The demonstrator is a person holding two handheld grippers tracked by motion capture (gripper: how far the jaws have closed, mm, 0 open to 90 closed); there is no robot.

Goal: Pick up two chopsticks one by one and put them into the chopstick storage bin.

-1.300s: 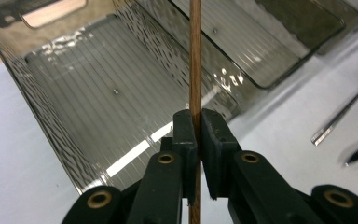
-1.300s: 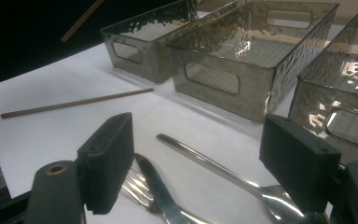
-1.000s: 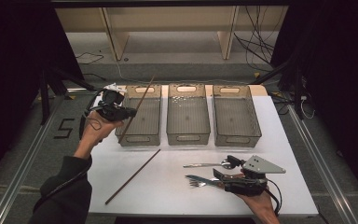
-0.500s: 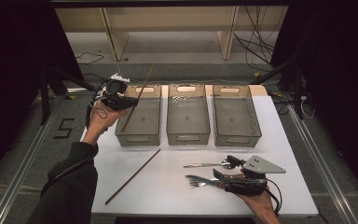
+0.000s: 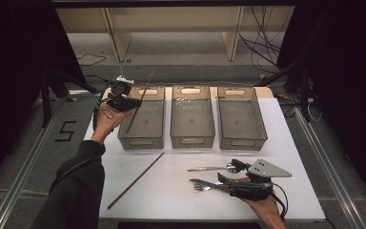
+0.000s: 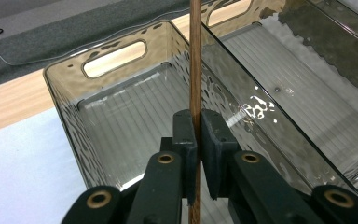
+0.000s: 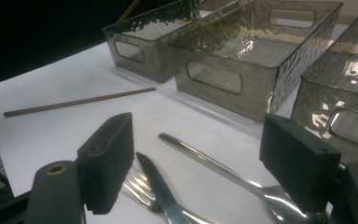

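White table (image 5: pixel 181 191), left gripper (image 6: pixel 196 140) jaws clamping upright chopstick (image 6: pixel 195 60) over left bin (image 6: pixel 121 121).

3 bins (image 5: pixel 192 114) block table's (image 5: pixel 181 191) far half; front mostly free.

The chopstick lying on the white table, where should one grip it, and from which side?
Probably near the middle of the chopstick, coming straight down from above with the jaws across its width. It lies flat and diagonal on the table, thin and straight, with free space on both sides, so a mid-length hold should keep it balanced. The right hand-held gripper is open beside the cutlery.
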